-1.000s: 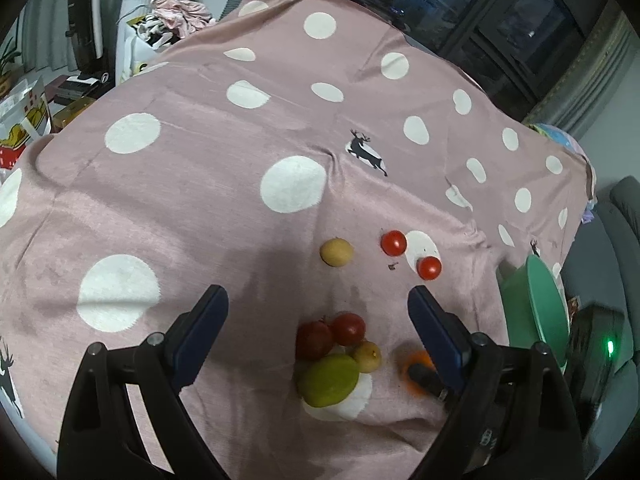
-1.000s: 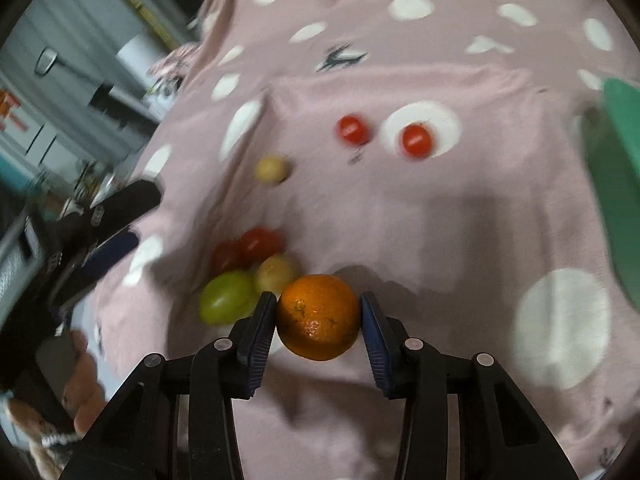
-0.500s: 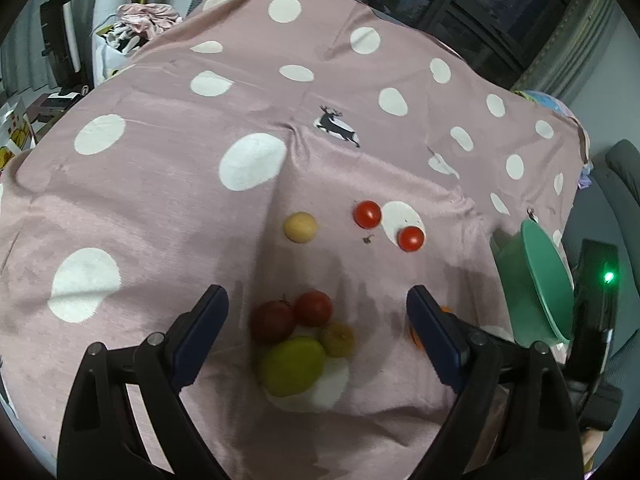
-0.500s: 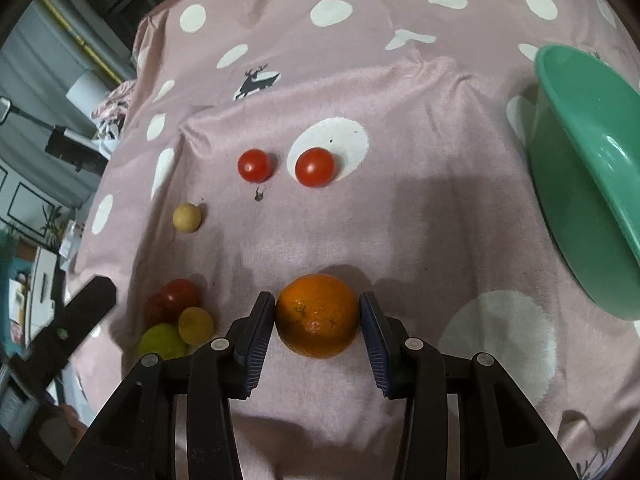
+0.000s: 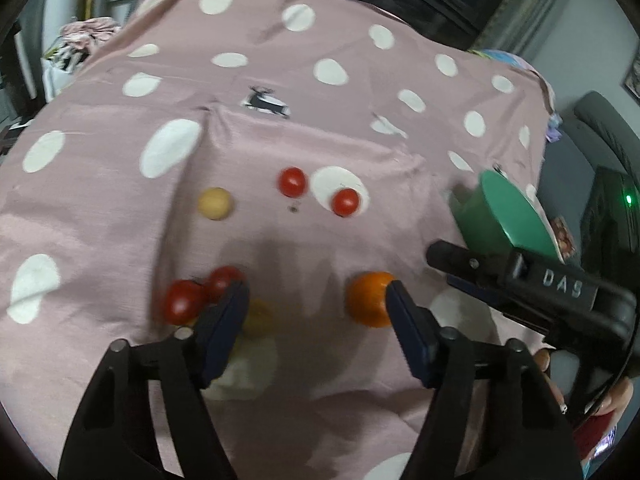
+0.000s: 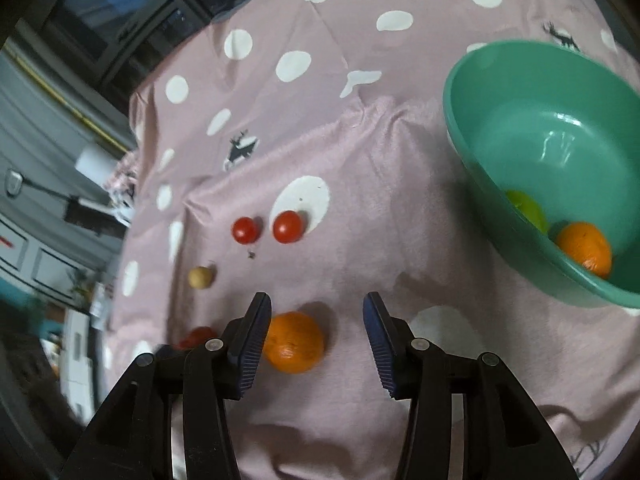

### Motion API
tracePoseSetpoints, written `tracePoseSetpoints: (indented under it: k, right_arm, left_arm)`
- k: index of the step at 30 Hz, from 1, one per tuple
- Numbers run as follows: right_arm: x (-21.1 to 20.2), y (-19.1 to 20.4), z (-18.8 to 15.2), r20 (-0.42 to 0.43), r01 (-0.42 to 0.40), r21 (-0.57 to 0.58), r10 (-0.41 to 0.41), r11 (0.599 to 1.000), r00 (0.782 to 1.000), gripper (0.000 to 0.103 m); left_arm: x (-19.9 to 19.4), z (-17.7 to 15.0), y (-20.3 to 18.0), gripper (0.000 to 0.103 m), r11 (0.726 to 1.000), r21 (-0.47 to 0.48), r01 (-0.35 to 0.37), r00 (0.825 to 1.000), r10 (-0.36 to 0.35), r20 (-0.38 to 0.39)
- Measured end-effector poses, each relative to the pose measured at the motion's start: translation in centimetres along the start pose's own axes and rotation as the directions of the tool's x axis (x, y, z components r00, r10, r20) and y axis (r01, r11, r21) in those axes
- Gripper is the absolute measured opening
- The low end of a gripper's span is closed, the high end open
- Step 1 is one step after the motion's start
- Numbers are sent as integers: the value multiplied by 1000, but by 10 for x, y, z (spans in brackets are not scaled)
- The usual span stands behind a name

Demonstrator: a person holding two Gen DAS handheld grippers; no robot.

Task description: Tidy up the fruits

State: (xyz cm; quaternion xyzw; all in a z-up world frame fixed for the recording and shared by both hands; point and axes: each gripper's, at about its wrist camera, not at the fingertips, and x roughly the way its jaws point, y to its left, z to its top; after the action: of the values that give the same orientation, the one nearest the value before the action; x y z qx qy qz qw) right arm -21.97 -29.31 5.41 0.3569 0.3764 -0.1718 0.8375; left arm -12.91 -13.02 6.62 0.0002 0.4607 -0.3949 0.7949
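Observation:
An orange (image 6: 294, 342) lies on the pink dotted cloth, loose, next to the left finger of my open right gripper (image 6: 316, 334). It also shows in the left wrist view (image 5: 368, 299), by the right finger of my open, empty left gripper (image 5: 316, 308). The green bowl (image 6: 520, 96) at the right holds another orange (image 6: 585, 253) and a green fruit (image 6: 527, 208). Two cherry tomatoes (image 6: 286, 227) and a small yellow fruit (image 6: 200, 277) lie farther off. Two red fruits (image 5: 184, 300) and a yellowish fruit (image 5: 258, 314) lie by my left gripper's left finger.
The right gripper's body (image 5: 532, 284) shows at the right of the left wrist view, in front of the green bowl (image 5: 508, 216). The cloth falls off the table at the left, with furniture and clutter (image 6: 80, 208) beyond it.
My right gripper has opened and let go of the orange, which now lies on the cloth. The view has swung right so the bowl's inside shows. My left gripper has moved closer to the fruit.

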Motion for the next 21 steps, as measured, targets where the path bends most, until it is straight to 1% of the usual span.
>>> tracePoseSetpoints:
  k: [3,7,11,13,17,21]
  right_arm:
    - [2,-3,0,-21,-48,30,49,998,999,49]
    - [8,-1,-2,-48,-62,36,64,997,997,49]
    - [15,3,-5,-78,-87,28,89,996,993,49]
    - [18,4,-5,-92,-95,27,97,995,991,49]
    - [25,5,-6,-116,-67,18,69,998,991,49]
    - [28,5,-7,-138,-73,16,74,997,988,49]
  left_arm:
    - [6,-3,-10,64,999,21,41,999,-41,-15]
    - [17,-8,-21,59,995,28,95,994,-94,-54]
    - [25,-10,-25,53,994,23,104,992,-102,-71]
    - [28,-10,-24,52,993,16,115,990,-113,-81]
    - [33,-11,-24,51,991,1,133,986,-132,-100]
    - [38,-11,-26,51,991,2,136,984,-135,-116]
